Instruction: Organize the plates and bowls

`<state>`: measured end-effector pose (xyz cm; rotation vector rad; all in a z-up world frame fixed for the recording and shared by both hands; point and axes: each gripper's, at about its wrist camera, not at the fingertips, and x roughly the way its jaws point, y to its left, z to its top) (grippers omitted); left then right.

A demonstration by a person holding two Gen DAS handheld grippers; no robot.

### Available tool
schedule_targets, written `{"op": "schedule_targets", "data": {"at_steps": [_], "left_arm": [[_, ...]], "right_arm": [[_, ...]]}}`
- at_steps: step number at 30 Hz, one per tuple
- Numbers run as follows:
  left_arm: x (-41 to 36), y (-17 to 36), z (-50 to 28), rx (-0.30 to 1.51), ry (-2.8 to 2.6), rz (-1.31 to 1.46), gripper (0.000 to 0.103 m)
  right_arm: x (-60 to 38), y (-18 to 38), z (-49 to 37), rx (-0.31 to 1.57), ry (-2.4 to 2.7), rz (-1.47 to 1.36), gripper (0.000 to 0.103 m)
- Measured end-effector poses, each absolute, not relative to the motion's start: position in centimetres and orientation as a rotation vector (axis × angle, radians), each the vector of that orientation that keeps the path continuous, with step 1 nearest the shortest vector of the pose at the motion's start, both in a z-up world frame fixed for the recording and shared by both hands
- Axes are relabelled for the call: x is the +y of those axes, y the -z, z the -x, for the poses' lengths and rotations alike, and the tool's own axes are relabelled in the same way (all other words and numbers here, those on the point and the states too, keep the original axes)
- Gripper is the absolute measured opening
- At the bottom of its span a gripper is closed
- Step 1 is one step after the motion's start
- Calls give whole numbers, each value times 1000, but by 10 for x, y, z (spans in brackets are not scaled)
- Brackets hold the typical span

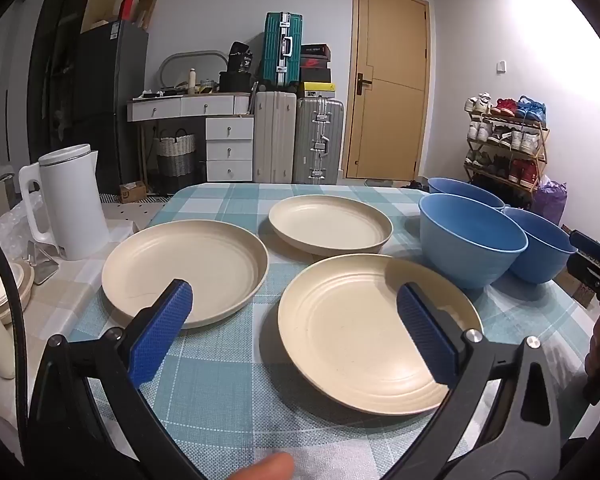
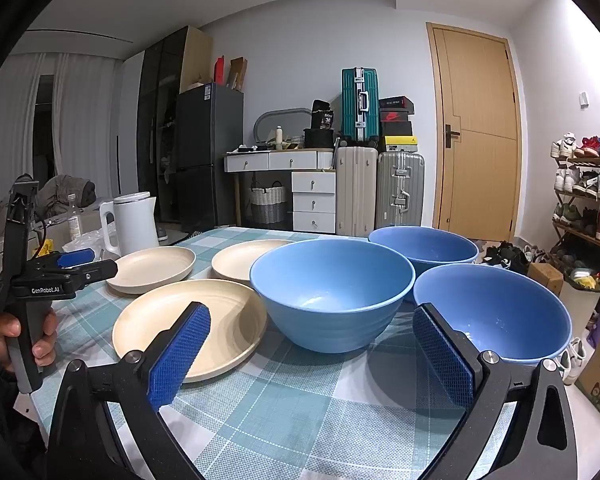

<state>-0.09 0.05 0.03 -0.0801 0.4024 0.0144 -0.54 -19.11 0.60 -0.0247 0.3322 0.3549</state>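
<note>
You hold both tools low over the near edge of a checked-cloth worktop, each released and gripping nothing. Your left tool spreads its 2 blue pads wide, the left pad overlapping the left plate in the left wrist view, the right pad overlapping the near plate; whether either pad touches a rim is not clear. A far plate lies apart behind them. All 3 cream plates sit flat on the cloth.

Your right tool is likewise spread, framing the middle bowl and overlapping the right bowl. The 3rd bowl is partly hidden behind the other 2. The 3 blue bowls stand upright and close together; contact between them cannot be judged.

In the right wrist view your left hand grips the other tool's handle, with part of the hand cut off at the frame edge. A white kettle stands just beyond the worktop's left side, its base blocked by clutter. A blurred fingertip intrudes at the bottom of the left view.
</note>
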Motion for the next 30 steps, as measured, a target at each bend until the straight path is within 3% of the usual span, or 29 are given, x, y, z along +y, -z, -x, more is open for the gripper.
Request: {"op": "schedule_targets", "data": {"at_steps": [30], "left_arm": [[2,1,4,402,-17,72,102]], "right_arm": [[-191,-6,7,314,-354,22,103]]}}
